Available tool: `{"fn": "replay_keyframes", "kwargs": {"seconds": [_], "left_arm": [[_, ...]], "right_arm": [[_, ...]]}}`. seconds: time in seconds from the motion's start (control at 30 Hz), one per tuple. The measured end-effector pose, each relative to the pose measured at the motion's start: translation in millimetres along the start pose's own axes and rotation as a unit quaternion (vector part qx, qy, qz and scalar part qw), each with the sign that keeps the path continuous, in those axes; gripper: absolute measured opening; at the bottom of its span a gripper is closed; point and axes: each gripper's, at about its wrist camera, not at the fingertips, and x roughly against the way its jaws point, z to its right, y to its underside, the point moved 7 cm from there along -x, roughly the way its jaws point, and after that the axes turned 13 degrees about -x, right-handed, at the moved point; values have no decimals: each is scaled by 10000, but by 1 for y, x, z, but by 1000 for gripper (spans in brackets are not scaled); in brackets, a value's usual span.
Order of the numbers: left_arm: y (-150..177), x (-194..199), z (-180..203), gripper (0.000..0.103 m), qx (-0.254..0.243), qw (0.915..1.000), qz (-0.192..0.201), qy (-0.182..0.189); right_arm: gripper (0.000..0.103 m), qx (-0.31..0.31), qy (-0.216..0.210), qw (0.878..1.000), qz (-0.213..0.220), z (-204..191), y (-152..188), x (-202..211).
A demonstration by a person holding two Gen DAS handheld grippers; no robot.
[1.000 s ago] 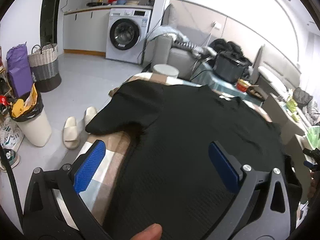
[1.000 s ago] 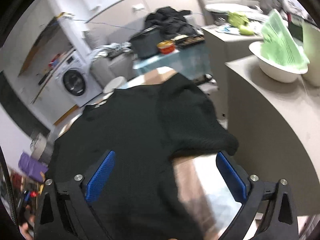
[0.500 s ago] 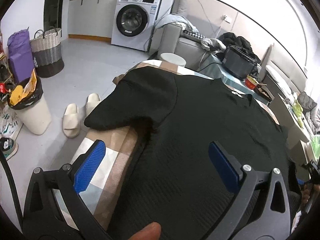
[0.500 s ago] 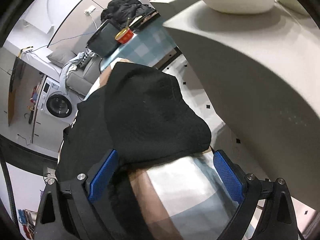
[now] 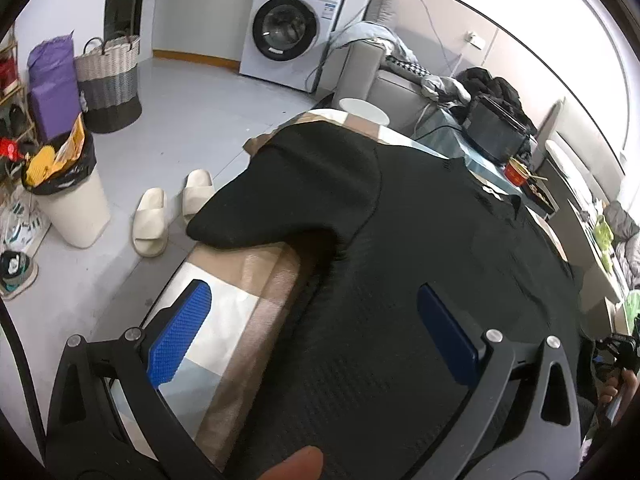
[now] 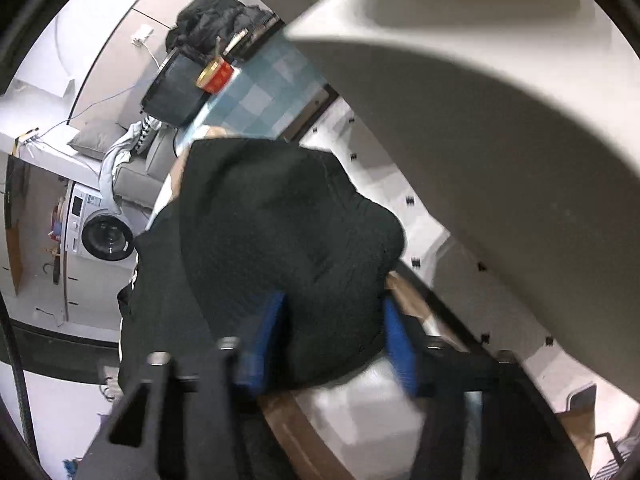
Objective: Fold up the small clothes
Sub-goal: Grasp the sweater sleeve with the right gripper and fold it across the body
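A black T-shirt (image 5: 420,220) lies spread on a table with a checked cloth (image 5: 224,320), its left sleeve (image 5: 304,188) pointing toward the floor side. My left gripper (image 5: 312,292) hovers open above the shirt's left side edge, one pad over the cloth and one over the shirt. In the right wrist view the right sleeve (image 6: 288,220) sits bunched between the blue pads of my right gripper (image 6: 332,304). Its jaws are closing and both pads touch the fabric. A thumb tip (image 5: 296,464) shows at the bottom edge.
A grey counter (image 6: 500,140) curves close beside the table's right edge. On the floor to the left are slippers (image 5: 152,220), a lined bin (image 5: 72,208) and a woven basket (image 5: 110,80). A white stool (image 5: 364,108) and a washing machine (image 5: 288,32) stand beyond.
The right gripper rolled, dropped toward the sleeve end and its jaws narrowed from wide open onto the sleeve. The left gripper sank a little along the shirt's left edge, still open.
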Motion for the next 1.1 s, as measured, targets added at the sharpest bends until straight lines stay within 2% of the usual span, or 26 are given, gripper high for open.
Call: {"fn": "replay_keyframes", "kwargs": {"seconds": [0.07, 0.2, 0.27, 0.33, 0.4, 0.43, 0.47, 0.5, 0.53, 0.6, 0.67, 0.77, 0.83, 0.93, 0.97, 1.1], "left_arm": [[3, -1, -9, 102, 120, 9999, -35, -59], [9, -3, -25, 102, 329, 9994, -68, -126], [11, -2, -31, 102, 353, 9992, -58, -185], [13, -1, -36, 102, 379, 9990, -54, -212], [14, 0, -38, 102, 369, 9990, -55, -242], [13, 0, -38, 102, 354, 9990, -50, -262], [14, 1, -40, 102, 342, 9990, -33, -292], [13, 2, -40, 102, 355, 9989, -25, -311], [13, 2, -42, 102, 389, 9987, -21, -320], [14, 4, -45, 102, 453, 9985, -17, -306], [16, 4, -48, 102, 458, 9984, -32, -335], [17, 2, -48, 102, 443, 9984, -69, -344], [17, -1, -47, 102, 460, 9984, -94, -331], [15, -9, -46, 102, 560, 9980, -116, -260], [15, -11, -46, 102, 607, 9978, -121, -222], [17, -20, -48, 102, 797, 9965, -253, -70]], "right_arm": [[19, 255, -142, 9992, 287, -14, -4, 14], [14, 1300, -336, 9878, 785, -64, 3, 42], [14, 1992, -683, 9735, 896, -101, 17, 55], [14, 2827, -1101, 9490, 856, -144, 41, 65], [14, 3762, -1560, 9130, 228, -184, 85, 62], [14, 4059, -1664, 8985, -119, -196, 104, 56], [19, 4325, -1719, 8838, -481, -203, 126, 49], [23, 4632, -1641, 8662, -906, -206, 149, 38], [31, 4853, -1486, 8537, -1169, -204, 166, 27], [35, 5097, -1223, 8390, -1459, -195, 187, 11], [35, 5084, -1068, 8423, -1436, -185, 186, 5], [38, 4778, -979, 8632, -1304, -173, 166, 5], [43, 4554, -778, 8810, -1016, -163, 150, 5], [44, 4286, -467, 8993, -728, -151, 140, -3], [44, 4291, -380, 8994, -739, -148, 143, -9], [42, 4882, -378, 8633, -1221, -144, 181, -25]]}}
